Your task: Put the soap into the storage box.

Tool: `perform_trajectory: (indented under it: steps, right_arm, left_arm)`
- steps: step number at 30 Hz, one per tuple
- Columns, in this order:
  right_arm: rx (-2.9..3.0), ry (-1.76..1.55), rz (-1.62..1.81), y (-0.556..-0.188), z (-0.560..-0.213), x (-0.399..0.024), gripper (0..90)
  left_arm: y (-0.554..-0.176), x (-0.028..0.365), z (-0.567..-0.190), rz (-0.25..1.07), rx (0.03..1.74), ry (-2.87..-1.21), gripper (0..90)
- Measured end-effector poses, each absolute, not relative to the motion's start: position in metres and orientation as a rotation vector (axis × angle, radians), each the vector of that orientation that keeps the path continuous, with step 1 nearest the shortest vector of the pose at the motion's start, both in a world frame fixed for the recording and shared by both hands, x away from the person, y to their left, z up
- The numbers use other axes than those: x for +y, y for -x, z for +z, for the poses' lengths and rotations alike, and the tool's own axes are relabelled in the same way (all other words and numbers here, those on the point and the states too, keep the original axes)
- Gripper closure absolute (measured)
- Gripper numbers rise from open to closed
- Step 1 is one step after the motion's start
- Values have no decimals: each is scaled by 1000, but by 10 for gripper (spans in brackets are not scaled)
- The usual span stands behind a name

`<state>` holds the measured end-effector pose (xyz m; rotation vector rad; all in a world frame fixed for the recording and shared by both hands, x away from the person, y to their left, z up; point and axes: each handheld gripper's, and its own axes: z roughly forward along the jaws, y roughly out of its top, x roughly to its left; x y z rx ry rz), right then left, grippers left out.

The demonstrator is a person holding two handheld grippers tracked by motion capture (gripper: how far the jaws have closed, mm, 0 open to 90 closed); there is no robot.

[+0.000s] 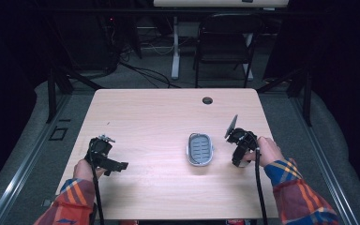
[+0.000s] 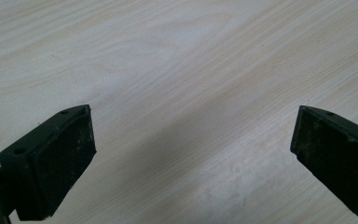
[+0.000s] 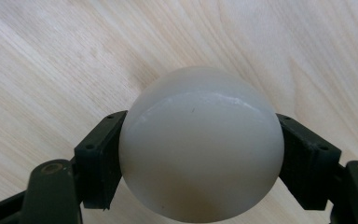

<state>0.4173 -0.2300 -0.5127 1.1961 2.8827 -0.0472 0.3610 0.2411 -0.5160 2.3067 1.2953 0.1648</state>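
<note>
A smooth white egg-shaped object (image 3: 200, 140) sits between the two black jaws of my right gripper (image 3: 200, 154), which is shut on it just above the wooden tabletop. In the high view the right gripper (image 1: 240, 155) hovers at the table's right side, just right of a small grey slotted dish with a white rim (image 1: 200, 149). The dish holds nothing. My left gripper (image 1: 114, 164) is at the table's left front, its jaws wide apart over bare wood (image 2: 191, 140) with nothing between them.
The light wooden table (image 1: 159, 117) has a round cable hole (image 1: 207, 100) near its far edge. A black folding chair (image 1: 222, 42) and a white desk leg (image 1: 175, 47) stand beyond the table. Black cables (image 1: 258, 187) trail from both grippers toward the front edge.
</note>
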Motion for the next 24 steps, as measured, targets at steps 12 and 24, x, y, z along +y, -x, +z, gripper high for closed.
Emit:
perform_trajectory:
  steps: [12, 24]
  right_arm:
    - [2900, -1114, -95, -429, -500, -211, 246]
    - [2891, -1087, -88, -439, -490, -203, 246]
  left_arm:
    - [-361, 241, -516, 161, 1287, -2309, 0]
    - [-362, 241, -516, 154, 1288, -2310, 0]
